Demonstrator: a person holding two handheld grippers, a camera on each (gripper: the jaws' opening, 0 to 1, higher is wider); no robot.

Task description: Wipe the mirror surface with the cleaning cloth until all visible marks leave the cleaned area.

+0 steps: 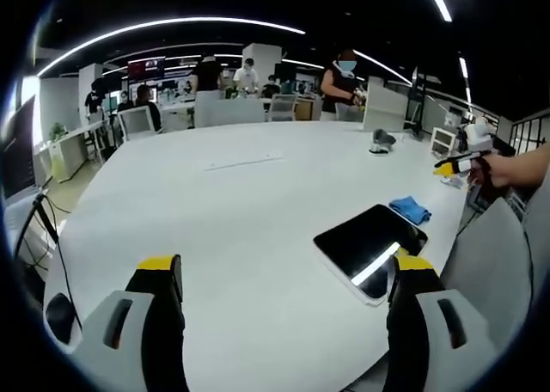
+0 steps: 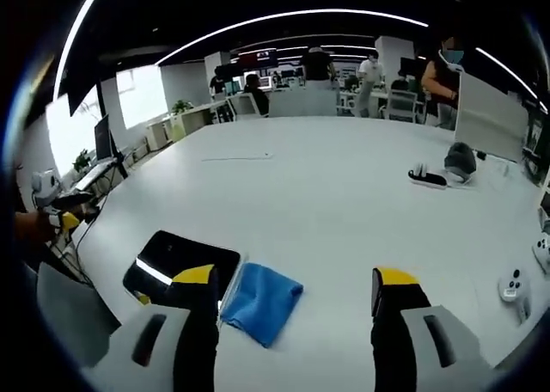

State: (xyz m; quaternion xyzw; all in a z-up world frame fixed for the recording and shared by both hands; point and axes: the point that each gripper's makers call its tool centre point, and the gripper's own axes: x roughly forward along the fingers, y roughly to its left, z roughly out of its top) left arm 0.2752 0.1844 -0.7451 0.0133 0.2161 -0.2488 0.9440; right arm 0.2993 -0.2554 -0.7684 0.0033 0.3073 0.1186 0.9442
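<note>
bright ceiling strips, fisheye-warped edges

A big white bench (image 1: 258, 220) sits low; long ceiling lights (image 1: 172, 22) glow on top; maybe windows (image 2: 142, 95) upper left.

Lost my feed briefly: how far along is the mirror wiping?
Nothing looks done. The folded blue cleaning cloth lies on the white table beside the dark rectangular mirror, ungripped. The right gripper hovers open near it; the left gripper is open too. Picking up and wiping remain.
</note>
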